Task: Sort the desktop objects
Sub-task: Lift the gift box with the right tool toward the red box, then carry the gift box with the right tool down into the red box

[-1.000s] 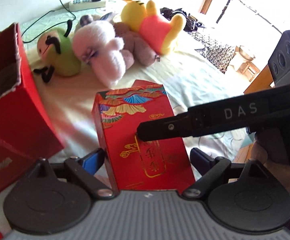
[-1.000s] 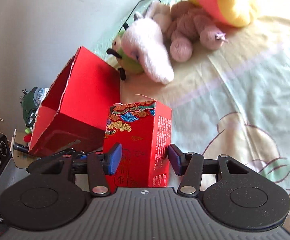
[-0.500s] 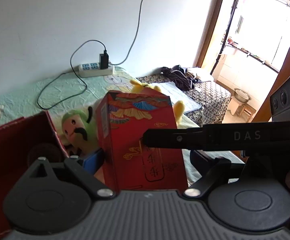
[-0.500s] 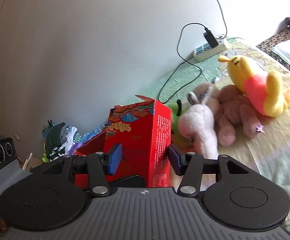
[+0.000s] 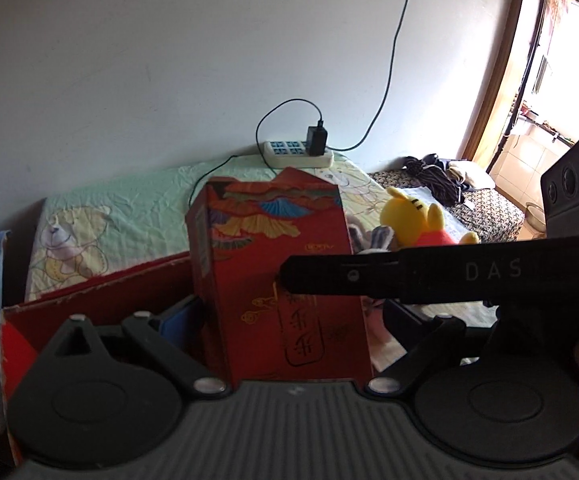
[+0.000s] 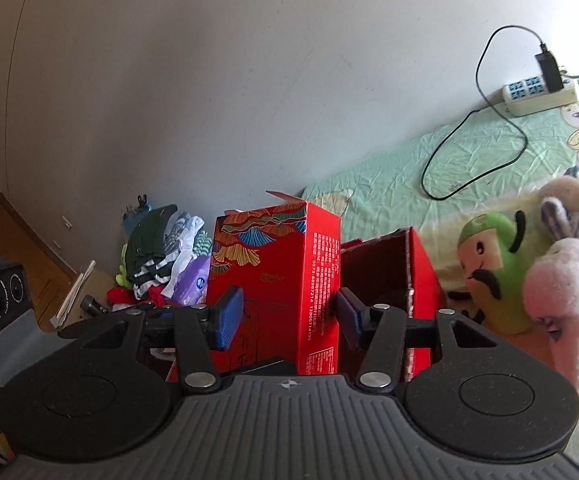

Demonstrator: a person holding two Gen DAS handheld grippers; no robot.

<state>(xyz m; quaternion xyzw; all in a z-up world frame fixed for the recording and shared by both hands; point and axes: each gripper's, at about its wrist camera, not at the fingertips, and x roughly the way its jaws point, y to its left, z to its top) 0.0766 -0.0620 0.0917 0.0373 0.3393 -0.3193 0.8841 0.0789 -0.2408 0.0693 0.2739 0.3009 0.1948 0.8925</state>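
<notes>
A tall red carton (image 5: 277, 272) with fan patterns and gold writing is held upright in the air by both grippers. My left gripper (image 5: 287, 316) is shut on its wide sides. My right gripper (image 6: 287, 316) is shut on the carton (image 6: 281, 264) too, blue pads pressed against both faces. In the left wrist view one black finger of the right gripper crosses the carton's front. Just below and behind the carton lies a large open red box (image 6: 421, 264), whose torn rim (image 5: 89, 296) shows in the left wrist view.
Plush toys lie on the bed sheet (image 6: 389, 184): a green one (image 6: 489, 264), a pink rabbit (image 6: 565, 272) and a yellow one (image 5: 409, 216). A power strip (image 5: 297, 154) with a plugged-in charger sits by the wall. A heap of clothes (image 6: 161, 248) lies left of the bed.
Both grippers have lifted the red carton off the sheet and carried it left, over the open red box. Both views have tilted up towards the wall.
</notes>
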